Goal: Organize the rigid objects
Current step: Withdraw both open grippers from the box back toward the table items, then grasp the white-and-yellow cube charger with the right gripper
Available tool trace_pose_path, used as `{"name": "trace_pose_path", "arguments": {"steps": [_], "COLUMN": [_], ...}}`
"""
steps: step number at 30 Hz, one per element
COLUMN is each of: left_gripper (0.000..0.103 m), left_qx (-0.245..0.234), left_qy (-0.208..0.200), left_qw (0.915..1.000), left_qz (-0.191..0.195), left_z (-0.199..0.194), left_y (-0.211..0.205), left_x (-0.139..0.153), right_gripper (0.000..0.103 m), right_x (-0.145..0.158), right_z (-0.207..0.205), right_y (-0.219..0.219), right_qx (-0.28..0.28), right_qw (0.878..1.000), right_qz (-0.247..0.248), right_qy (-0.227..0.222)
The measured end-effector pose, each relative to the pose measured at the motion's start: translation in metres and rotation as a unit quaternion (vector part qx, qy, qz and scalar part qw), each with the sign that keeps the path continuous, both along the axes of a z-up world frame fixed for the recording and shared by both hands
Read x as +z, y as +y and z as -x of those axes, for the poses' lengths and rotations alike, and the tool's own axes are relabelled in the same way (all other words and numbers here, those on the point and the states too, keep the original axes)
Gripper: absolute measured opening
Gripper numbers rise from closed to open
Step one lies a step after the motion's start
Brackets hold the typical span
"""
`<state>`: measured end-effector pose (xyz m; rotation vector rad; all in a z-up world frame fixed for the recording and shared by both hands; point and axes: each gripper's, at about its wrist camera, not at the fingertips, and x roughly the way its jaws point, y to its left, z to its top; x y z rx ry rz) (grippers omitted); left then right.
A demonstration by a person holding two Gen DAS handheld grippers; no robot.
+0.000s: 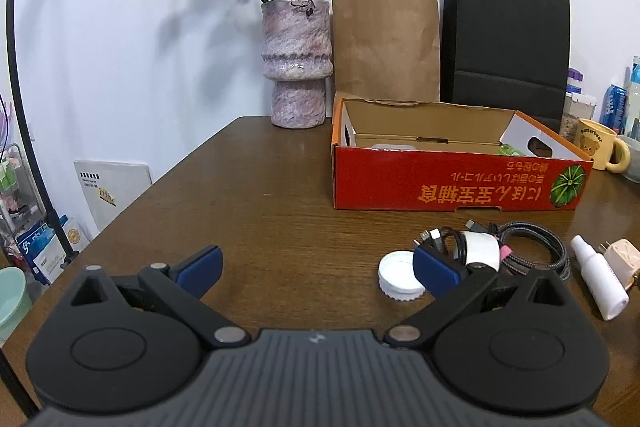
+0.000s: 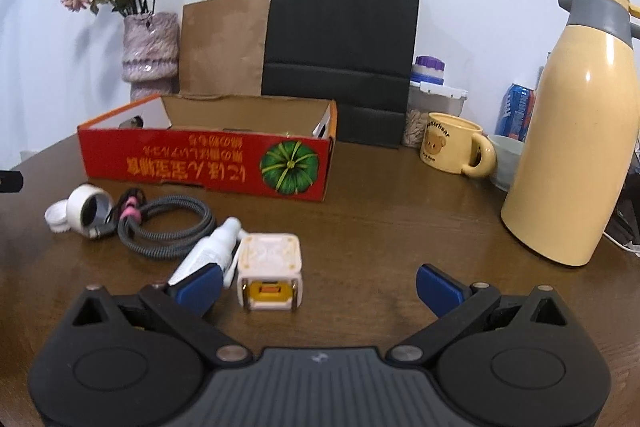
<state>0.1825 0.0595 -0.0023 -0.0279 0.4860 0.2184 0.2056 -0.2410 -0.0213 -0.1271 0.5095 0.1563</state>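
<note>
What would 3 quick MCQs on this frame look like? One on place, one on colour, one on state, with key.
1. Where does the white cap lie?
A. inside the red box
B. on the table in front of the red box
C. on the mug

2. What colour is the taller paper bag?
A. black
B. green
C. white

3. How does the right gripper stand?
A. shut on the charger
B. shut on the spray bottle
C. open, holding nothing

Key: B, the cap sits on the table in front of the red box; A, it is black beside the brown bag; C, its fingers stand wide apart and the charger lies untouched between them.
</note>
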Motion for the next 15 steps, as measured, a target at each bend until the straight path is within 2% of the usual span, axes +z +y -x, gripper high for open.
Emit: {"name": "trace_pose_path", "arguments": {"steps": [15], "left_gripper": [0.103], "left_qx": [-0.023], "left_qy": [0.008], "left_qw": [0.9997], "left_qz": [-0.006], "left_z": [0.003], "left_y": [-0.009], "left_x": [-0.004], "right_gripper": [0.1], "right_x": [-0.004], "right_z": [-0.015], "right_y": [0.005], "right_qx": [0.002], "right_qw": [1.0], "right_qz": [0.005], "right_qy": [0.014]}}
